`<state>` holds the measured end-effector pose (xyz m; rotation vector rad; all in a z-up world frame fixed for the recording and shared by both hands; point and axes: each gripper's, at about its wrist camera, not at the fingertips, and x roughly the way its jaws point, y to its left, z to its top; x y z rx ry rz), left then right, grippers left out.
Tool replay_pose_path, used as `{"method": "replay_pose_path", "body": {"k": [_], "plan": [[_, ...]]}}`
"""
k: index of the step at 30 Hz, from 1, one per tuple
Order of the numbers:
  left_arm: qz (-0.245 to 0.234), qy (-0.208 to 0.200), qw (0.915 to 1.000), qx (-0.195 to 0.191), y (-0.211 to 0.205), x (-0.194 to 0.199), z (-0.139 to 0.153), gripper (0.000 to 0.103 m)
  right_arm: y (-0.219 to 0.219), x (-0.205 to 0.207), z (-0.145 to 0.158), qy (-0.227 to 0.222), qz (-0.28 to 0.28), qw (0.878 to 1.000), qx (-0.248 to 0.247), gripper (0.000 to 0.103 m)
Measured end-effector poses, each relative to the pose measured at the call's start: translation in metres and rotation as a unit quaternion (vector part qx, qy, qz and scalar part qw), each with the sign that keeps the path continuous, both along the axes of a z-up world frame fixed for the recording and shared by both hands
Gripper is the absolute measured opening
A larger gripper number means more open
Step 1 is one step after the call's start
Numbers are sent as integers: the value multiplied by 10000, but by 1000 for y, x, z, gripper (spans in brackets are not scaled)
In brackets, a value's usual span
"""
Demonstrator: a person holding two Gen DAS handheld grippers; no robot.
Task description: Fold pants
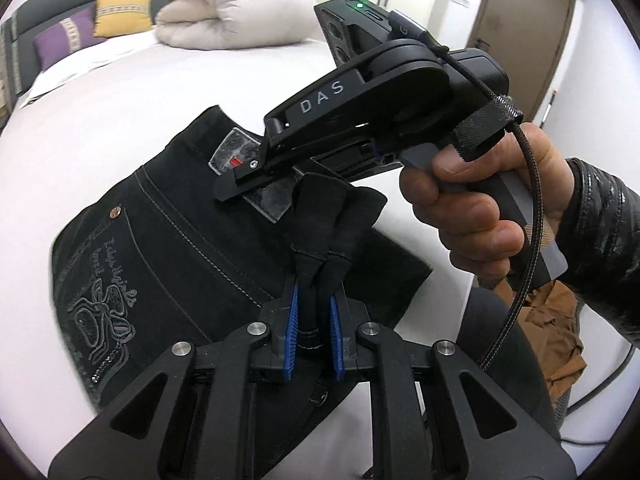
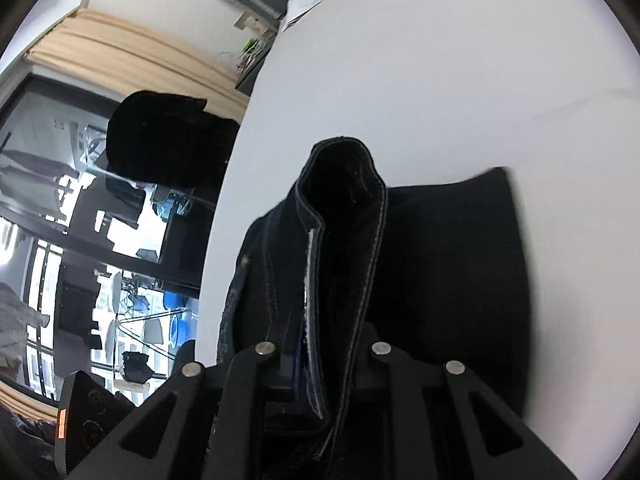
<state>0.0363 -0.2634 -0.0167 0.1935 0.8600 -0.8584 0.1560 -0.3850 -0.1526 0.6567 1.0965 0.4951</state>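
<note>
Mid-fold: black pants (image 1: 168,248) lie on the white bed (image 1: 120,92), waistband end lifted. Left gripper (image 1: 320,258) is pinched tight on fabric, right gripper (image 2: 320,344) is clamped on a thick seamed edge. Next move prob needs both carried across together, w/ edges kept even.

The right gripper (image 2: 320,344) fingertips are fully buried in a raised fold of the pants (image 2: 420,260); the pads are not visible. The pants' far edge is motion-blurred. In the left wrist view, the embroidered lettering (image 1: 116,264) on the pants is too smeared to read, and the right gripper body (image 1: 360,120) covers what appears to be the waistband.
</note>
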Motion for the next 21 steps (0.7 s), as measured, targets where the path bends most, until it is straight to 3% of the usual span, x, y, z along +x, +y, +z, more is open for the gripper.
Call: {"method": "replay_pose_path", "body": {"k": [7, 13, 16, 18, 21], "plan": [[-111, 235, 9996, 140, -49, -1, -16, 13, -24, -5, -23, 238, -34, 9995, 193, 17], [-77, 288, 9990, 345, -62, 3, -35, 14, -29, 2, -46, 447, -83, 9980, 441, 17], [-88, 399, 9990, 187, -57, -2, -32, 15, -35, -3, -38, 375, -78, 9983, 441, 26], [-90, 556, 9984, 38, -49, -6, -25, 15, -47, -12, -25, 197, -356, 9987, 307, 47], [-110, 497, 9976, -467, -17, -14, -1, 15, -68, -41, 6, -148, -1062, 9942, -88, 52]]}}
